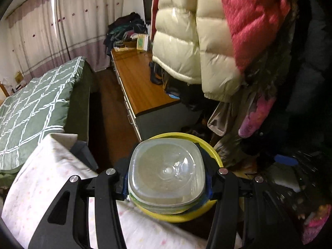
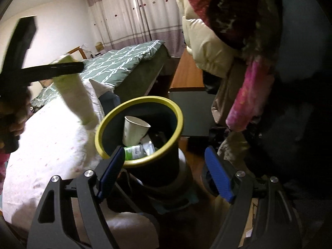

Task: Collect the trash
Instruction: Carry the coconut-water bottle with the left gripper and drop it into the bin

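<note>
My left gripper (image 1: 167, 178) is shut on a clear plastic bottle (image 1: 167, 174), seen bottom-first, held over a dark bin with a yellow-green rim (image 1: 215, 153). In the right wrist view the same bottle (image 2: 72, 91) shows pale and blurred, tilted above and left of the bin (image 2: 176, 112), clamped by the other gripper's black finger (image 2: 51, 69). The bin holds a white paper cup (image 2: 134, 128), a green-labelled packet (image 2: 134, 152) and other wrappers. My right gripper (image 2: 164, 170) is open and empty, its blue pads either side of the bin's near rim.
A white dotted quilt (image 2: 51, 145) lies left of the bin, beside a bed with a green checked cover (image 1: 35, 108). Puffy cream and pink jackets (image 1: 197, 41) hang at right. A long wooden desk (image 1: 137, 83) runs behind, dark floor between.
</note>
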Tool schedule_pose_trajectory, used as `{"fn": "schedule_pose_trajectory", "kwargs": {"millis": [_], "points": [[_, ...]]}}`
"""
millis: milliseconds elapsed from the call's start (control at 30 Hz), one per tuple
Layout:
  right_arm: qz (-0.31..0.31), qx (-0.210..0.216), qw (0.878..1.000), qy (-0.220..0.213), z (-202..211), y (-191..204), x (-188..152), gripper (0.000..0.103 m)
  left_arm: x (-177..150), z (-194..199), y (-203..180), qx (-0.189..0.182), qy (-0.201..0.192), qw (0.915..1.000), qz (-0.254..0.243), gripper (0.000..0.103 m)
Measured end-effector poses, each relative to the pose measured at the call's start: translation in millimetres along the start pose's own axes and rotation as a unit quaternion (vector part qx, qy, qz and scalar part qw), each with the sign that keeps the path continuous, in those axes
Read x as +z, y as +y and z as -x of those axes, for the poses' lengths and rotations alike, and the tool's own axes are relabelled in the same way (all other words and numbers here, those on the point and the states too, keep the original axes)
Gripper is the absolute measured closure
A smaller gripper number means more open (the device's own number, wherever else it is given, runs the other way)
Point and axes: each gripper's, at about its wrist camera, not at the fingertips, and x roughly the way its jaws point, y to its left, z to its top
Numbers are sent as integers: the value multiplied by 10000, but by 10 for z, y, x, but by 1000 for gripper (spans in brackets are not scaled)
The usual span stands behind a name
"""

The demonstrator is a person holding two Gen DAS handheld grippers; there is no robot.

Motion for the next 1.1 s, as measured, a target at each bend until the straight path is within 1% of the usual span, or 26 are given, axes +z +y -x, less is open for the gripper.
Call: {"fn": "schedule_pose_trajectory", "kwargs": {"millis": [33, 167, 333, 400, 433, 533, 633, 667, 733, 767, 833, 867, 933, 967, 1033, 1100], "points": [[4, 4, 10000, 7, 2, -8, -2, 28, 15, -135, -50, 13, 80, 10000, -6, 52], [41, -15, 10000, 19, -17, -30, -10, 28, -26, -466, -139, -10, 293, 9996, 51, 52], [37, 20, 10000, 23, -28, -18, -19, 28, -94, -710, -147, 110, 407, 9990, 172, 52], [55, 33, 10000, 20, -20, 4, -23, 28, -133, -695, -110, 213, 333, 9989, 242, 15], [71, 37, 10000, 17, -14, 20, -24, 28, -151, -630, -97, 317, 174, 9990, 265, 12], [127, 50, 9999, 22, -11, 63, -28, 28, -222, -381, 2, 398, 66, 9988, 274, 11], [206, 78, 9998, -12, 19, 139, -29, 28, -393, 66, 173, 415, -169, 9970, 632, 8], [231, 100, 9997, -28, 31, 173, -31, 28, -452, 213, 226, 448, -243, 9961, 717, 5], [276, 170, 9995, -48, 51, 245, -34, 28, -631, 581, 348, 648, -448, 9928, 906, 5], [305, 222, 9993, -55, 61, 292, -38, 28, -776, 810, 421, 805, -546, 9899, 1029, 5], [384, 297, 9988, -65, 77, 388, -40, 28, -1005, 1116, 526, 1083, -591, 9849, 1213, 5], [457, 336, 9983, -92, 101, 463, -41, 28, -1173, 1324, 587, 1275, -605, 9806, 1362, 5], [568, 414, 9974, -165, 157, 585, -40, 28, -1430, 1621, 664, 1552, -646, 9727, 1597, 5], [634, 476, 9966, -217, 198, 667, -37, 28, -1606, 1824, 705, 1774, -701, 9657, 1763, 5], [727, 537, 9955, -299, 257, 787, -29, 26, -1857, 2101, 740, 2083, -769, 9549, 1972, 5], [843, 568, 9940, -403, 330, 937, -29, 24, -2142, 2403, 758, 2477, -856, 9400, 2185, 5]]}}
